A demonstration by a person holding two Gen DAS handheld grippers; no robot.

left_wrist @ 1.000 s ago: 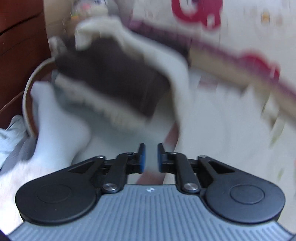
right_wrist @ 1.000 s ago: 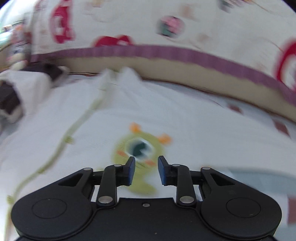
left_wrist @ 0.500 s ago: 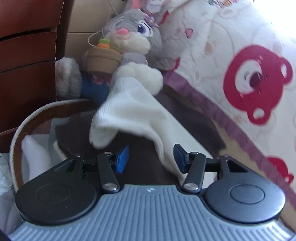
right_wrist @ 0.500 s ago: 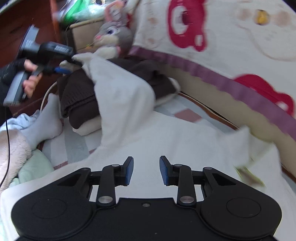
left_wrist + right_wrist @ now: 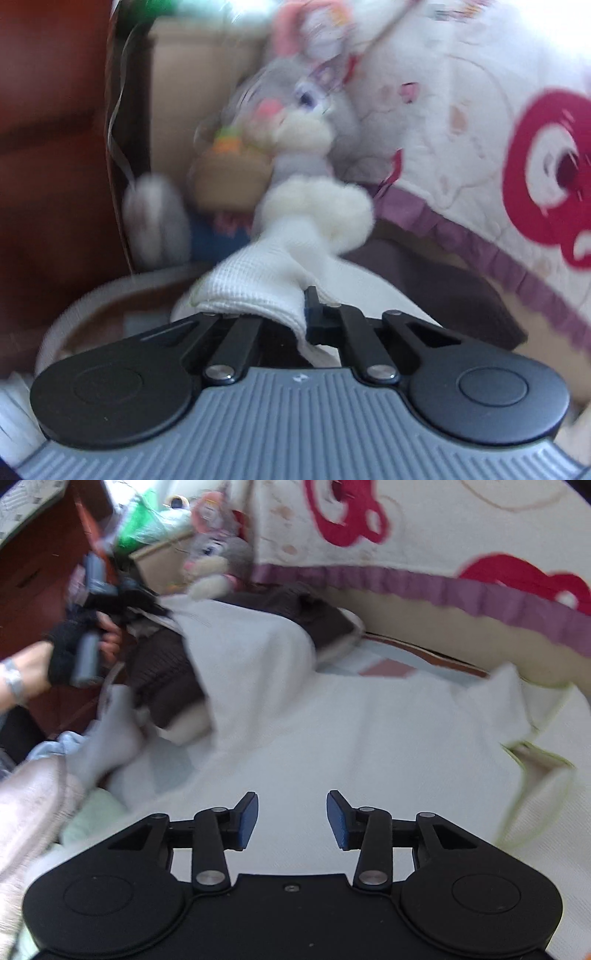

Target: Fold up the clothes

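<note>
A white ribbed garment (image 5: 332, 738) with pale green trim lies spread on the bed. One end of it runs up over a folded brown sweater (image 5: 162, 664). My left gripper (image 5: 304, 310) is shut on that end of the white garment (image 5: 258, 288), and the cloth bunches over the left finger. In the right wrist view a gloved hand holds the left gripper (image 5: 159, 609) by the sweater. My right gripper (image 5: 291, 812) hovers over the garment's flat middle. Its jaws are opening and nothing is between them.
A grey plush bunny (image 5: 295, 147) sits behind the sweater, against a cream quilt with red bears (image 5: 480, 129). Dark wooden furniture (image 5: 48, 147) stands at the left. A grey sock (image 5: 107, 731) and a pink fleecy cloth (image 5: 33, 812) lie at the left.
The left gripper's jaws opened wide over the white cloth's end, then shut on it. The right gripper's jaws have widened. Both views swung left toward the bunny.
</note>
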